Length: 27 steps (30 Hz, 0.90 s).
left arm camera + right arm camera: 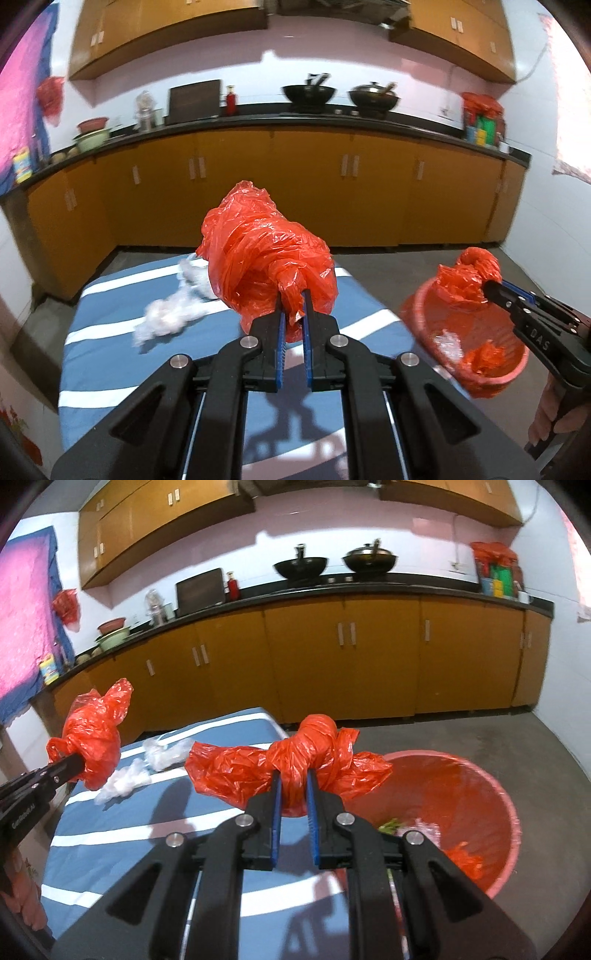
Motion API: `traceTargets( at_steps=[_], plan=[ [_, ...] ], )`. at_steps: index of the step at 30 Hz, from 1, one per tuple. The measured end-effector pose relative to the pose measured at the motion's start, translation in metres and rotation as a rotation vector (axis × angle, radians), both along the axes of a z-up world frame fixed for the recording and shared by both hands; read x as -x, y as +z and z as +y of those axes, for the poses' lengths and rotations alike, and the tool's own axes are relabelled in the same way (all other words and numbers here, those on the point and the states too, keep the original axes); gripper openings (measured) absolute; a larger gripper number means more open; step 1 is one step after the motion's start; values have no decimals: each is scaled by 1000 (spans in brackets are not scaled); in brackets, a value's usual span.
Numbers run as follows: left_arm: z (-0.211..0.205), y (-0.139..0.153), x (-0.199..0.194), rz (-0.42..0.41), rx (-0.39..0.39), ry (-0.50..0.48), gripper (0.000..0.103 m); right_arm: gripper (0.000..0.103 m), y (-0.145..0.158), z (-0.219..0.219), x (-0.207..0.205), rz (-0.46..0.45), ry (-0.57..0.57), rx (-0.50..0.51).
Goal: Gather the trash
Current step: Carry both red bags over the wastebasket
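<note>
Over table | both tongs (291, 301) (294, 781) clamp red bags | green scraps (389, 825) only right view

Home kitchen. A long black countertop (369, 585) runs over mustard-yellow base cabinets (332, 664), with matching wall cabinets (147, 528) above. Two woks (301, 566) sit on a stove, a red bottle (232, 585) and stacked basins (112, 631) alongside.

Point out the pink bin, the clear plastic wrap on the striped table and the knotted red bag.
Pink bin (511, 812): right wrist view, on its far rim.
Clear plastic wrap (166, 317): left wrist view, on its crumpled middle.
Knotted red bag (317, 734): right wrist view, on the knot.
</note>
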<state>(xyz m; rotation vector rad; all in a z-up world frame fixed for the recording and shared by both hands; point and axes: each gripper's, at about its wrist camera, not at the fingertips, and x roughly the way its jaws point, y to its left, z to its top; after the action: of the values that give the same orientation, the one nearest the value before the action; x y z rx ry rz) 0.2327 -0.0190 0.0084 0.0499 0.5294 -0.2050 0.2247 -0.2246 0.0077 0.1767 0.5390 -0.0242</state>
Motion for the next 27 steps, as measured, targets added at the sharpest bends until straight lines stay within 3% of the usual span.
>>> traceTargets(
  at_steps=[16,27],
  plan=[
    [-131,-22,0,59,-16,-247,8,13,-33,-122,20,40,-209,-26],
    [-186,-54,-9,127,-37,-366,8,13,-65,-157,11,88,-269,-44]
  ],
)
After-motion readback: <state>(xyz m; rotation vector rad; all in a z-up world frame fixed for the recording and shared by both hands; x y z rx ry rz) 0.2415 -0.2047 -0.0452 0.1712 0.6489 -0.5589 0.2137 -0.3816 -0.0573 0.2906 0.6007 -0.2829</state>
